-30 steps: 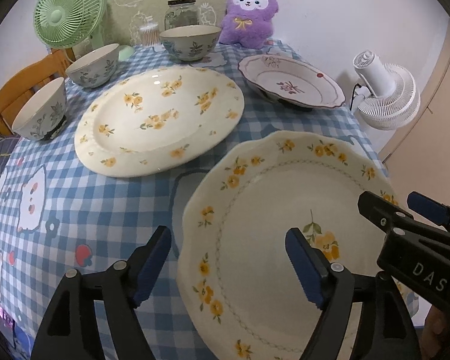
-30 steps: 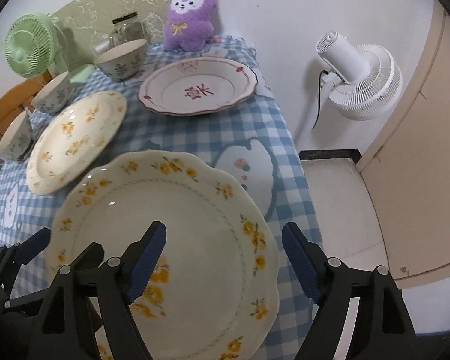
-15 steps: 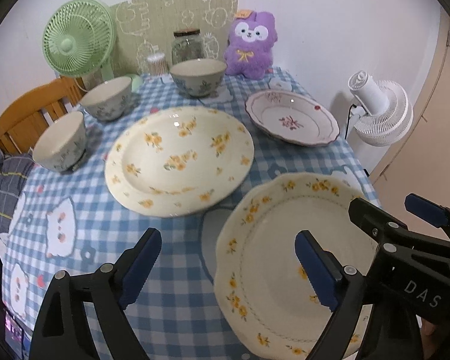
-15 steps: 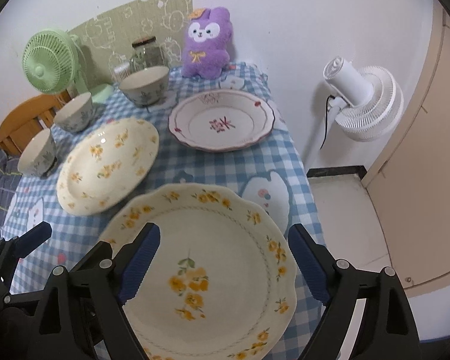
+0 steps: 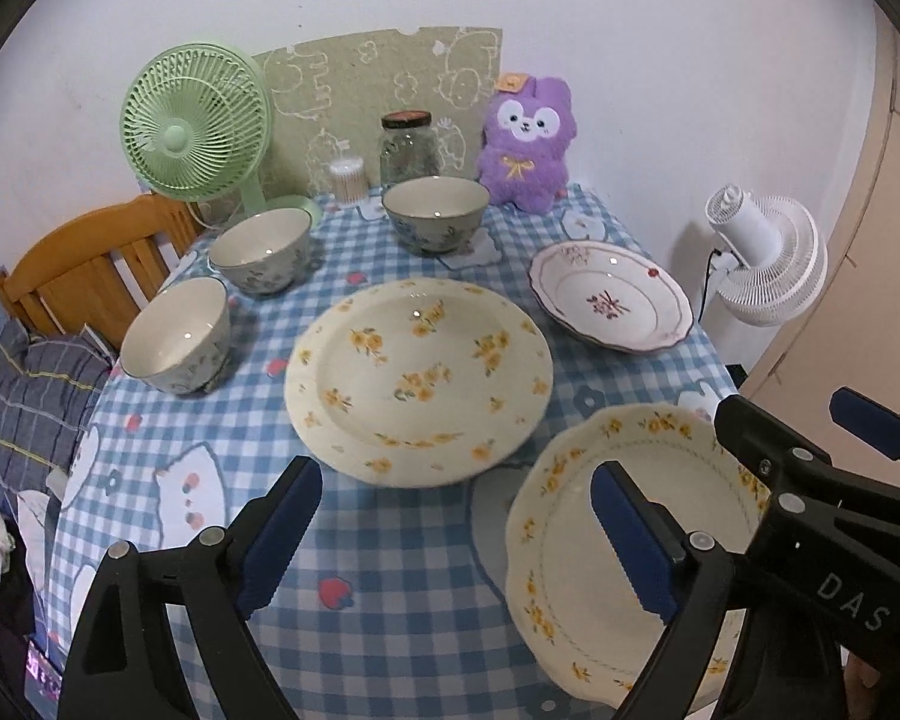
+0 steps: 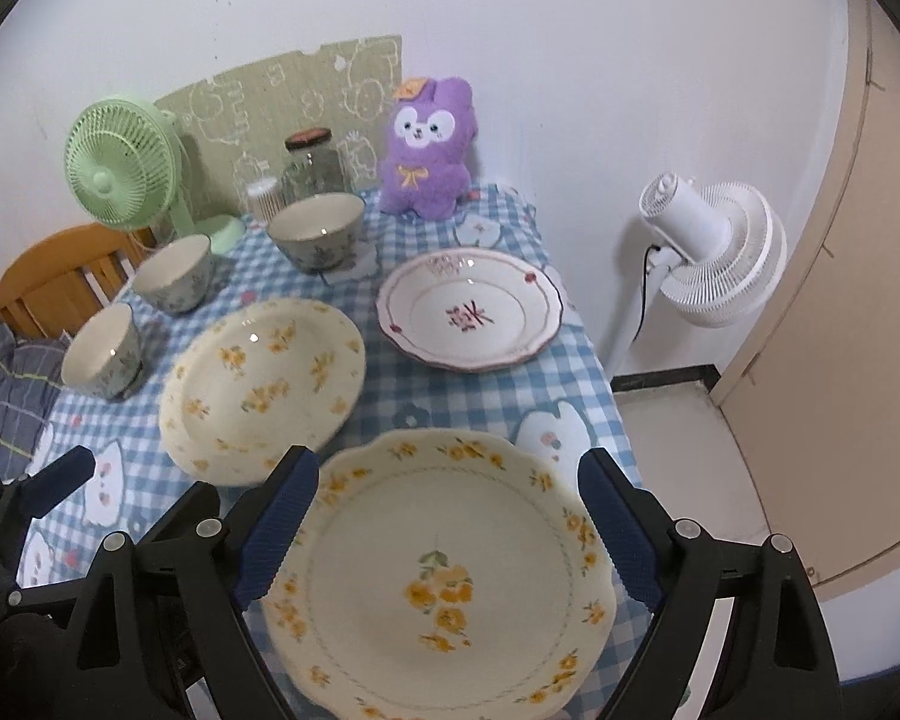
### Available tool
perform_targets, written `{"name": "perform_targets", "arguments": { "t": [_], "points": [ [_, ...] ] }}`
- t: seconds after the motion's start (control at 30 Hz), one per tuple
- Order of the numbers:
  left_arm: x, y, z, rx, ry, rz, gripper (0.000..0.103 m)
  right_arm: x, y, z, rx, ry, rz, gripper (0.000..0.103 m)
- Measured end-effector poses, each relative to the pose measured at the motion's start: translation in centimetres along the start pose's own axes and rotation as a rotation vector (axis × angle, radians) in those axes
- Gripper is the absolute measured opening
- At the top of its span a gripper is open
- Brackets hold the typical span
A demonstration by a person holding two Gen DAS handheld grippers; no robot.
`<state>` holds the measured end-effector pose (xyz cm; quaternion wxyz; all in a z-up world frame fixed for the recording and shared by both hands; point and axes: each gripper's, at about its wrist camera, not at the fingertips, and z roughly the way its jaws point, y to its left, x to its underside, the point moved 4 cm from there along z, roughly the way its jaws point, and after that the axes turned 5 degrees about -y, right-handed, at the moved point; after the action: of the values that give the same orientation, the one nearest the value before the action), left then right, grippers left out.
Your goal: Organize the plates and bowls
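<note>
Nothing is stacked yet, I judge. Both the left gripper (image 5: 456, 531) and right gripper (image 6: 447, 531) hover spread and empty over the scalloped plate (image 6: 444, 570), glossy ceramic at the table's near edge; next comes a rim grip. Beyond it lie the round plate (image 5: 420, 378), the red-trimmed plate (image 5: 612, 306) and three bowls (image 5: 177, 333).

Both claws, left claw (image 5: 453, 540) and right claw (image 6: 447, 531), were black-framed, with ridged blue pads, silver screws, and white "DAS" lettering.

I see a table with a blue checked cloth (image 5: 390, 546), and on it sit three plates (image 5: 417, 372) (image 5: 612, 306) (image 6: 444, 576), three bowls (image 5: 177, 336) (image 5: 264, 249) (image 5: 435, 213), a green fan (image 5: 195, 126), a jar (image 5: 408, 147) and a purple bunny toy (image 5: 525, 141).
</note>
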<state>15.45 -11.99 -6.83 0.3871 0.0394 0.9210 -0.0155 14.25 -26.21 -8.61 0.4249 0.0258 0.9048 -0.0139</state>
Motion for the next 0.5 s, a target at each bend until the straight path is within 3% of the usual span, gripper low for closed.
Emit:
{"name": "perform_targets", "arguments": {
  "t": [0.5],
  "points": [
    [-2.4, 4.8, -1.9, 0.020, -0.052, -0.005, 0.092, -2.3, 5.2, -2.5, 0.015, -0.063, 0.020, 0.090]
  ]
}}
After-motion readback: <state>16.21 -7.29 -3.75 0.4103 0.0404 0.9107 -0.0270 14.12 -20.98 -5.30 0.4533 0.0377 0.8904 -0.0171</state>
